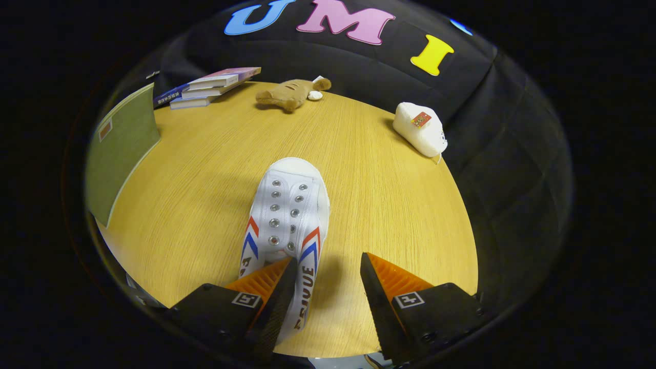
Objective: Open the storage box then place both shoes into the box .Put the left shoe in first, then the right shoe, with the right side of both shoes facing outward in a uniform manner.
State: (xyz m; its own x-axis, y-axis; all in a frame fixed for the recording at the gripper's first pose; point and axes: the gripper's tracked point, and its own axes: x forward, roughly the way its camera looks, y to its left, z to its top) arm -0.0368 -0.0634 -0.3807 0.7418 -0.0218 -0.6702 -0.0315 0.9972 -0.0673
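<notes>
the white shoe [287,215] lies on the round wooden table [389,215], near the edge closest to me, its toe pointing away toward the middle of the top. it has metal eyelets in 2 rows, no laces that i can see, and red and blue chevron stripes on both flanks. my gripper [328,287] hangs over its heel end with the jaws spread apart and nothing clamped. my left finger [269,287] overlaps the heel part of the shoe, while my right finger [392,284] sits over bare wood just beside the shoe; i cannot tell whether the left one actually touches it.

further out, a green flat panel [120,148], maybe the storage box, stands at the left edge of the table. beyond it, at the far left edge, a small stack of books [207,87] lies fanned out. a brown plush toy [289,94] rests at the far edge, and a white soft pouch [420,129] with a small red tag sits at the far right edge, well apart from the shoe.
</notes>
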